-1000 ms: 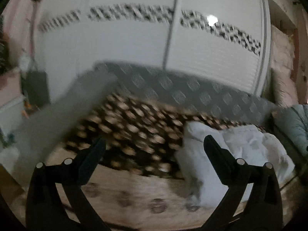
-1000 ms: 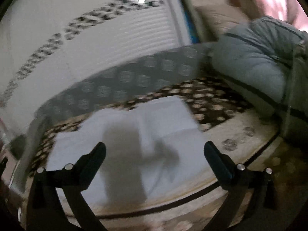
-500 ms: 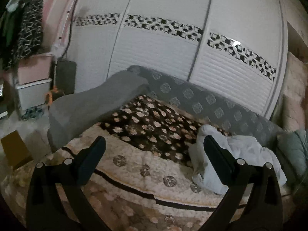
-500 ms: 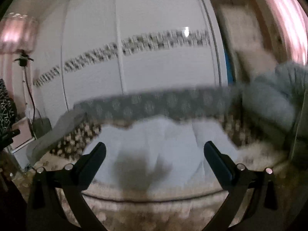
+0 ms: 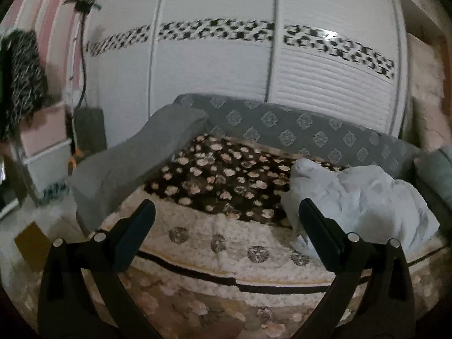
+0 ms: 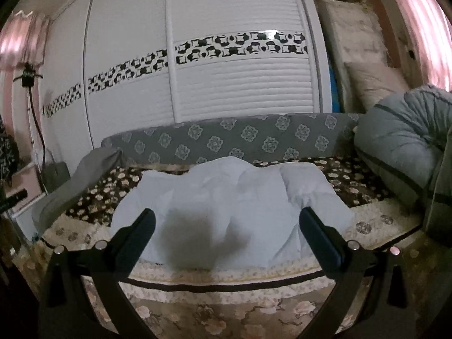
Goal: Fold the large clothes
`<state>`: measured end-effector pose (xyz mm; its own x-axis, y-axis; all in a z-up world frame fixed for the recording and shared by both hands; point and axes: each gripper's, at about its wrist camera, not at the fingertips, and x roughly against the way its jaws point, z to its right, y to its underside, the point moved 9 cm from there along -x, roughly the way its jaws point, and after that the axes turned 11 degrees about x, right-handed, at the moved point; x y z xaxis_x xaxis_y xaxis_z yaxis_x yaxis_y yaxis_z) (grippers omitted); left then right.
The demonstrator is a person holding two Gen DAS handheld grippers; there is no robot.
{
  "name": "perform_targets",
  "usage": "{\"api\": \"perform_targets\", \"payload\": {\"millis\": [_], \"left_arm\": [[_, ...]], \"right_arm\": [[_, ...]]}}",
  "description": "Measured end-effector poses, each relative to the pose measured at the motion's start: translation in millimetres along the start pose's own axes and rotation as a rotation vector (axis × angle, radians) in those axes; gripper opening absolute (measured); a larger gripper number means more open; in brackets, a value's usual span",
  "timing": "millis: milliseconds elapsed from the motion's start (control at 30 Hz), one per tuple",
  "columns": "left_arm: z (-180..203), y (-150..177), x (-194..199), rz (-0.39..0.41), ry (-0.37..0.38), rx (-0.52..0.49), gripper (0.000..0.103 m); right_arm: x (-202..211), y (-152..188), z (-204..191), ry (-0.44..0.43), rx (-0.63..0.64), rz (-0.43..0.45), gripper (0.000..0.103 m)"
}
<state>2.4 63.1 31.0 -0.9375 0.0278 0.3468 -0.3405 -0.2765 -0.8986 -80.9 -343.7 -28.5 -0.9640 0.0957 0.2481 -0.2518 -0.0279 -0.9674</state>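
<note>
So we've got both grippers up in the air in front of the sofa bed (image 6: 282,271), and neither one is touching anything. The left gripper (image 5: 226,220) has its fingers spread wide apart with nothing between them, and the right gripper (image 6: 226,220) is the same, wide apart and empty. The thing we're meant to fold, a big pale blue-white garment (image 6: 234,206), is lying crumpled in a heap on top of the bed. In the right wrist view it sits dead centre, right past the fingers, with a dark shadow falling on its near edge. In the left wrist view the same garment (image 5: 358,200) is bunched up off to the right, near the front edge of the mattress. It's partly on the dark floral blanket (image 5: 226,180) and partly on the cream patterned cover (image 5: 214,240). Behind it runs the grey patterned backrest (image 6: 240,138), and a grey cushion (image 5: 135,163) slopes down the left end. A puffy grey quilt (image 6: 401,141) is piled at the right end, and white wardrobe doors (image 6: 226,84) fill the background.
</note>
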Motion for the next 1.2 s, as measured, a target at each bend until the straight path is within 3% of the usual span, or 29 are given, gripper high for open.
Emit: {"api": "perform_targets", "payload": {"millis": [200, 1000, 1200], "left_arm": [[8.4, 5.7, -7.1, -0.047, 0.023, -0.045, 0.1], [1.8, 8.6, -17.1, -0.041, -0.049, -0.059, 0.1], [13.3, 14.8, -19.0, -0.06, -0.023, -0.115, 0.1]], "right_arm": [[0.5, -2.3, 0.2, 0.019, 0.009, -0.003, 0.102], [-11.6, 3.7, -1.3, 0.024, 0.0, -0.068, 0.102], [-13.1, 4.7, -1.3, 0.024, 0.007, -0.078, 0.102]]}}
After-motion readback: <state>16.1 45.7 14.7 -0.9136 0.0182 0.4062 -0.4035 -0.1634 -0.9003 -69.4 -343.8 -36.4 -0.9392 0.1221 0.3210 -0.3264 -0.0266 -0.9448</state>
